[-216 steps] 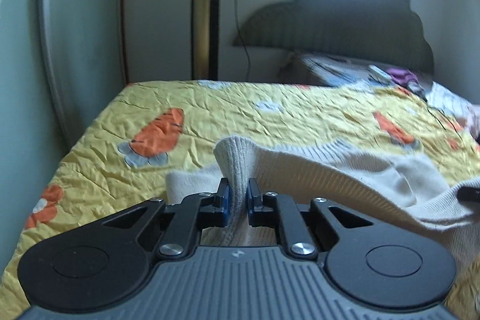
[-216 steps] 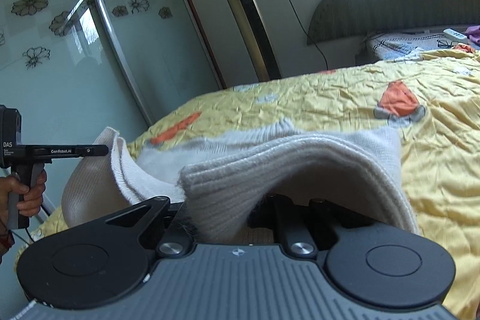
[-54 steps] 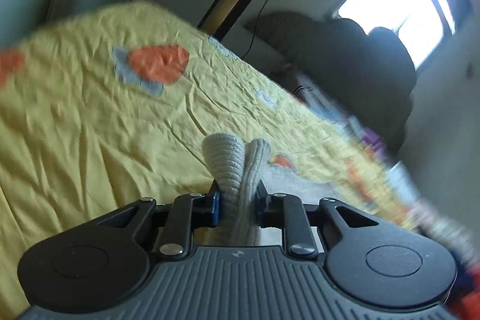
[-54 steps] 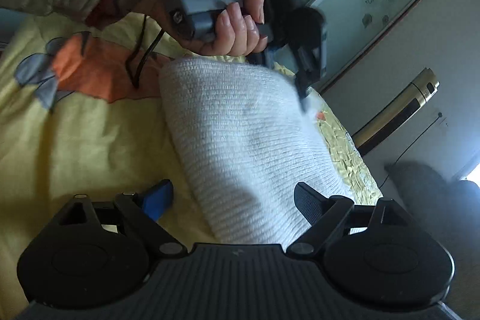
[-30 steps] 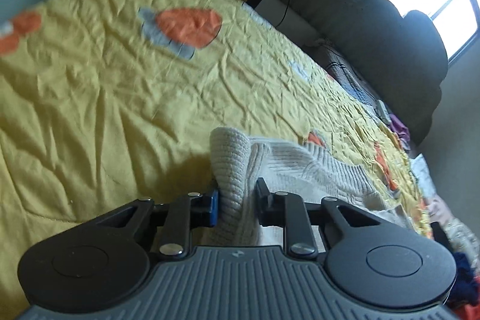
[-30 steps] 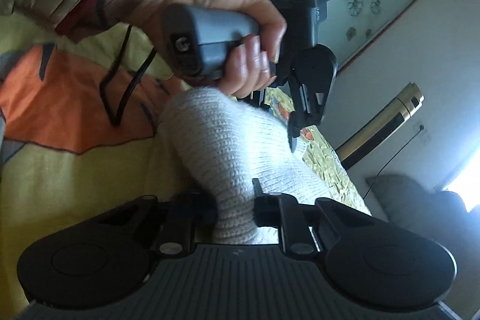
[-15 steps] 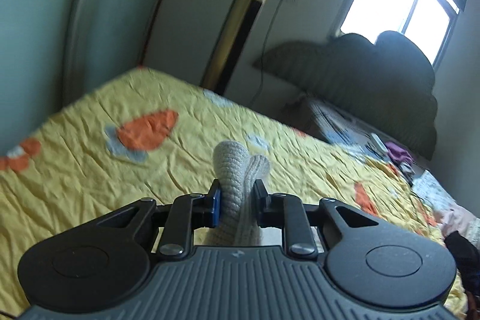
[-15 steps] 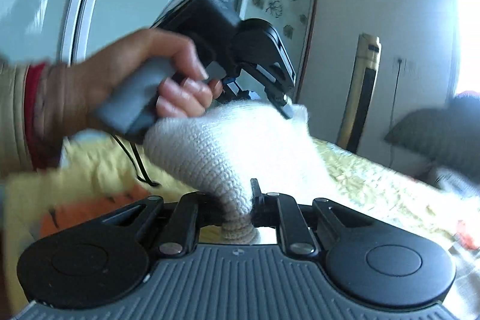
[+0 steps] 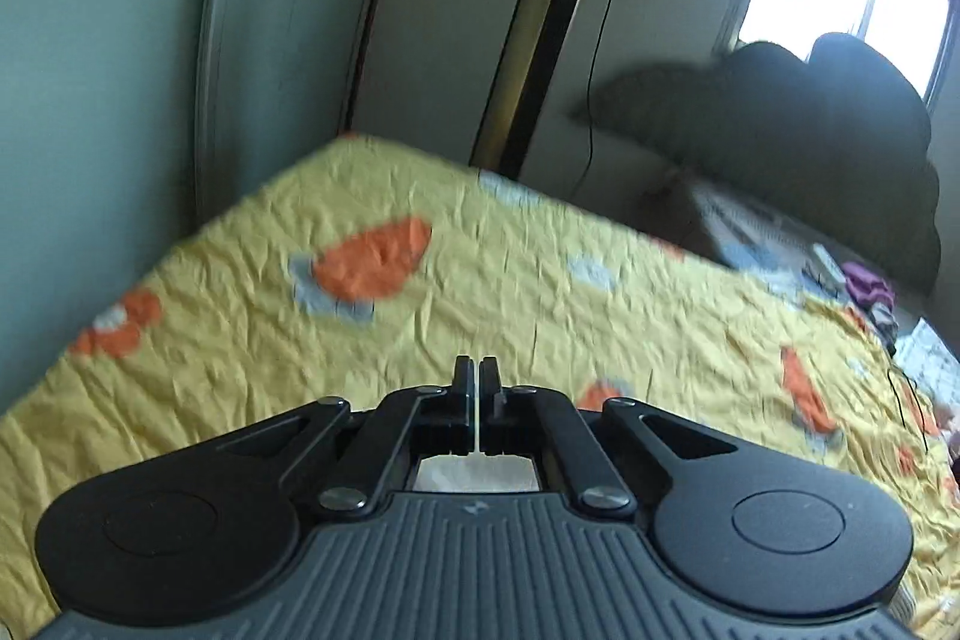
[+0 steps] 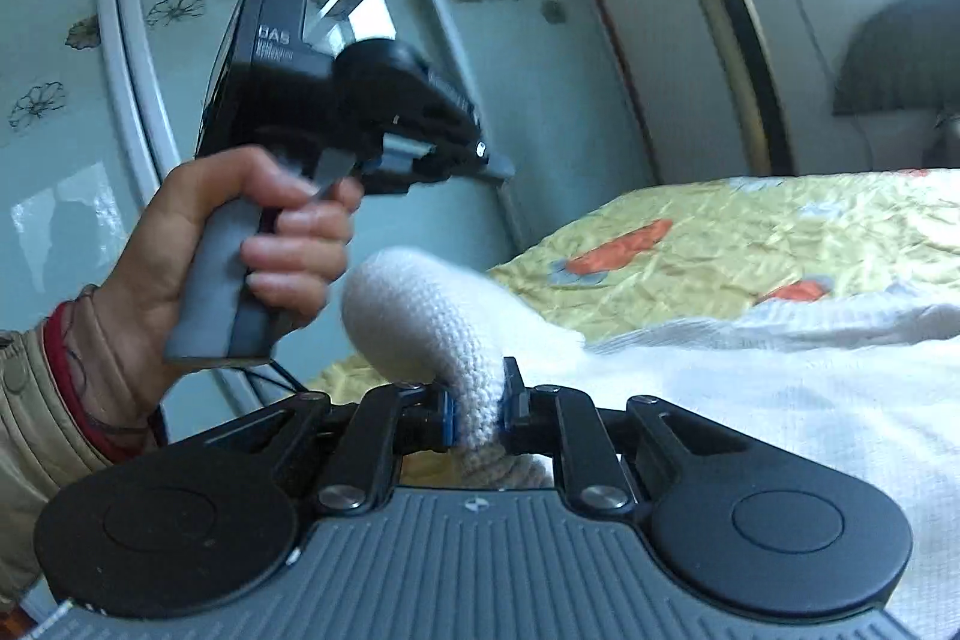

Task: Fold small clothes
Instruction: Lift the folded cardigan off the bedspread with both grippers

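A cream knitted sweater (image 10: 750,400) lies spread on the yellow quilt (image 10: 750,232). My right gripper (image 10: 477,412) is shut on a thick rolled fold of it, and the fold arches up over the fingers. In the left wrist view, my left gripper (image 9: 478,370) is shut with nothing between its pads, raised above the quilt (image 9: 540,292). Only a small white patch of the sweater (image 9: 474,473) shows under its finger bases. In the right wrist view, the left gripper (image 10: 498,169) sits up and to the left of the fold, clear of it, held by a person's hand (image 10: 240,232).
A gold tower fan (image 9: 540,40) stands against the far wall past the bed's corner. A dark padded headboard (image 9: 810,130) is at the back right, with small clutter (image 9: 870,292) on the bed below it. Glass wardrobe doors with flower prints (image 10: 180,40) run along the left.
The sweater fold that was between the left gripper's fingers is gone from them and they have closed together. The right gripper has rolled upright, still gripping its fold.
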`<move>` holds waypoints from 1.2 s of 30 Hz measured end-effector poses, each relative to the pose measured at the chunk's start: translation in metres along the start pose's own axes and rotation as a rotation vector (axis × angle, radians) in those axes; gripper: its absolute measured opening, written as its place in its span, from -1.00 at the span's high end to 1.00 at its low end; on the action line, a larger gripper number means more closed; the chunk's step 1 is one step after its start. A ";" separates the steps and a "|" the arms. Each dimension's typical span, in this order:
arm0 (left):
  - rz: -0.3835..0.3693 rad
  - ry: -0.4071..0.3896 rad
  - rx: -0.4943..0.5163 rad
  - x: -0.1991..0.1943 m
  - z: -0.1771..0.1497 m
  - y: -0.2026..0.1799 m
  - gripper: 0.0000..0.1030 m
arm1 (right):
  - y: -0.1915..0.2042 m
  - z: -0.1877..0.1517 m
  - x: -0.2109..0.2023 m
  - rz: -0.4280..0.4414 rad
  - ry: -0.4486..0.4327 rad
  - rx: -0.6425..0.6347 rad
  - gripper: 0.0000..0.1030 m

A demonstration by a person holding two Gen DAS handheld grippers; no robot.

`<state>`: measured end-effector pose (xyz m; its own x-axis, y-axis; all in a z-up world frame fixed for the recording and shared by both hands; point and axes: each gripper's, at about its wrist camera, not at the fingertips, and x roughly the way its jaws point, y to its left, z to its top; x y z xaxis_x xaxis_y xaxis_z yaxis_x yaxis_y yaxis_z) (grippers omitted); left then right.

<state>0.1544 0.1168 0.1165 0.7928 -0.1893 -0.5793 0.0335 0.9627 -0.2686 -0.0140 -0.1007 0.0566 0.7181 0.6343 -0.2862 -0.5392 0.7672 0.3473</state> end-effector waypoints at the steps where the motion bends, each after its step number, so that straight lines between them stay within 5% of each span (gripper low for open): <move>1: -0.005 0.032 0.002 0.002 -0.006 0.005 0.91 | 0.003 -0.003 -0.002 -0.009 0.017 -0.025 0.66; 3: -0.030 0.111 -0.033 0.012 -0.018 0.023 0.77 | 0.010 -0.008 -0.003 -0.011 0.041 -0.057 0.66; 7: -0.107 0.225 -0.253 0.021 -0.052 0.087 -0.50 | 0.029 -0.021 0.002 -0.018 0.080 -0.170 0.66; 12: -0.307 0.320 -0.494 0.035 -0.091 0.140 -0.71 | 0.042 -0.032 0.010 -0.031 0.110 -0.232 0.66; 19: -0.490 0.378 -0.574 0.076 -0.109 0.115 -0.73 | 0.042 -0.026 0.005 -0.046 0.084 -0.226 0.66; 23: -0.443 0.356 -0.586 0.093 -0.102 0.107 -0.67 | 0.048 -0.027 0.008 -0.051 0.113 -0.305 0.66; 24: -0.409 0.356 -0.567 0.093 -0.101 0.106 -0.49 | 0.052 -0.029 0.009 -0.058 0.125 -0.341 0.66; 25: -0.352 0.365 -0.540 0.094 -0.099 0.105 0.15 | 0.055 -0.032 0.011 -0.067 0.133 -0.372 0.66; 26: -0.299 0.379 -0.509 0.094 -0.098 0.104 0.38 | 0.057 -0.034 0.013 -0.070 0.138 -0.387 0.66; 30: -0.276 0.337 -0.542 0.083 -0.097 0.111 0.55 | 0.055 -0.036 0.016 -0.061 0.143 -0.368 0.66; 36: -0.210 0.184 -0.364 0.043 -0.068 0.062 0.56 | 0.050 -0.032 0.003 -0.075 0.072 -0.334 0.66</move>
<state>0.1495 0.1548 0.0226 0.6694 -0.4356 -0.6018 -0.0602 0.7756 -0.6284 -0.0524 -0.0570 0.0448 0.7346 0.5711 -0.3662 -0.6089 0.7931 0.0153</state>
